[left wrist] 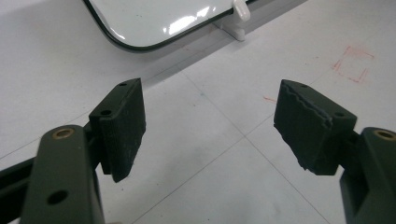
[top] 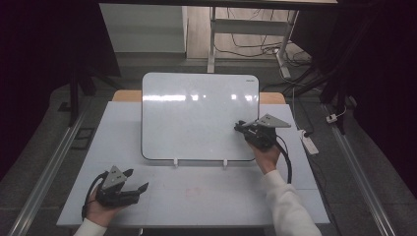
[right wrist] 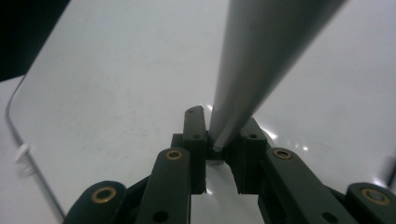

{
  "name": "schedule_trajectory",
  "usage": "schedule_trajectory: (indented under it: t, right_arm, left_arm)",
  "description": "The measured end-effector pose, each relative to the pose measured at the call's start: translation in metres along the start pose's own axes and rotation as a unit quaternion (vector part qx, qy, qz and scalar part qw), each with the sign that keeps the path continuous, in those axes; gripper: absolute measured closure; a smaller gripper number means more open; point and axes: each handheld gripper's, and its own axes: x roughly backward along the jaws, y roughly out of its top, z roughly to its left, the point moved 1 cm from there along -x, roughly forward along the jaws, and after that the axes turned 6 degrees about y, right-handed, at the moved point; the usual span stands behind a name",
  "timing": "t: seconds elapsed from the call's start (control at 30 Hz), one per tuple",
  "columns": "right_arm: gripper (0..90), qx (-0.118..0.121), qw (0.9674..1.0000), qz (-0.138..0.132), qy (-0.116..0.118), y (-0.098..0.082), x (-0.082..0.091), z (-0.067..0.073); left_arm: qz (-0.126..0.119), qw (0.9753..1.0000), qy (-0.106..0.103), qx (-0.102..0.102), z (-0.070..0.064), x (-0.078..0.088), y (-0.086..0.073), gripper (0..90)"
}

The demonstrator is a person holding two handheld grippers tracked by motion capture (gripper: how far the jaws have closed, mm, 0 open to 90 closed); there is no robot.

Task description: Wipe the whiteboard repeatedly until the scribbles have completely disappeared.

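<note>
Table [top: 206,196]: pale grey top across the middle and lower part of the high view; a faint red sketch mark [left wrist: 353,63] shows at the upper right of the left gripper view.
Whiteboard [top: 196,115]: centre of the high view, propped at a tilt on two small white feet [top: 175,162], its glossy face catching ceiling lights. Its rounded, dark-edged corner [left wrist: 140,28] fills the top of the left gripper view, with one foot [left wrist: 240,18] beside it.
Left gripper [top: 137,181]: lower left of the high view, held in the left hand [top: 101,211] low over the table, well apart from the whiteboard. Jaws spread wide with bare table between them, as the left gripper view [left wrist: 210,126] shows plainly.
Right gripper [top: 238,127]: right of centre in the high view, over the whiteboard's right side, held by the right hand [top: 265,157] in a white sleeve [top: 290,206].
Right jaws: in the right gripper view [right wrist: 219,144] they stand close together, clamped on the lower end of a grey rod [right wrist: 261,60].
Rod: rises from the jaws to the top right of that frame, blurred and very near the lens; probably a pen or marker, though I cannot tell which.
Rod tip: not visible, so contact with the whiteboard cannot be judged.
</note>
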Motion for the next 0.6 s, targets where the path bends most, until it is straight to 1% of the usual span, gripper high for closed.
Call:
schedule_trajectory:
  t: [0.03,0.07,0.13,0.17,0.23,0.3,0.43,0.5,0.6]
  right_arm:
    - [77.6,-0.007,0.9999,0.000,-0.009,-0.001,0.003,-0.001]
    - [77.6,-0.009,0.9999,0.004,-0.011,-0.003,0.006,0.000]
    - [77.6,0.002,0.9997,0.021,-0.011,-0.007,0.010,0.007]
    - [77.6,0.005,0.9997,0.023,-0.010,-0.008,0.013,0.010]
    - [77.6,0.000,0.9998,0.018,-0.004,-0.008,0.022,0.014]
    - [77.6,0.002,0.9999,0.014,0.000,-0.007,0.030,0.019]
    - [77.5,0.006,0.9993,0.022,0.030,-0.011,0.038,0.031]
    - [77.5,0.005,0.9986,0.026,0.047,-0.012,0.039,0.036]
    - [77.6,0.009,0.9974,0.033,0.063,-0.011,0.037,0.045]
  left_arm:
    - [-0.001,1.0000,-0.001,0.000,0.000,0.000,0.000,25.6]
    - [-0.002,1.0000,0.000,0.000,0.000,0.001,0.000,25.6]
    - [-0.006,1.0000,-0.002,0.000,0.000,0.001,0.001,25.8]
    - [-0.008,1.0000,-0.003,-0.001,0.000,0.000,0.002,25.8]
    - [-0.011,0.9999,-0.002,-0.004,-0.002,-0.001,0.004,25.8]
    - [-0.015,0.9999,0.001,-0.004,-0.003,-0.002,0.006,25.8]
    - [-0.025,0.9996,0.000,-0.011,-0.004,-0.002,0.009,25.7]
    - [-0.029,0.9994,0.001,-0.016,-0.005,-0.001,0.010,25.7]
    - [-0.043,0.9988,0.003,-0.024,-0.008,0.002,0.013,25.7]
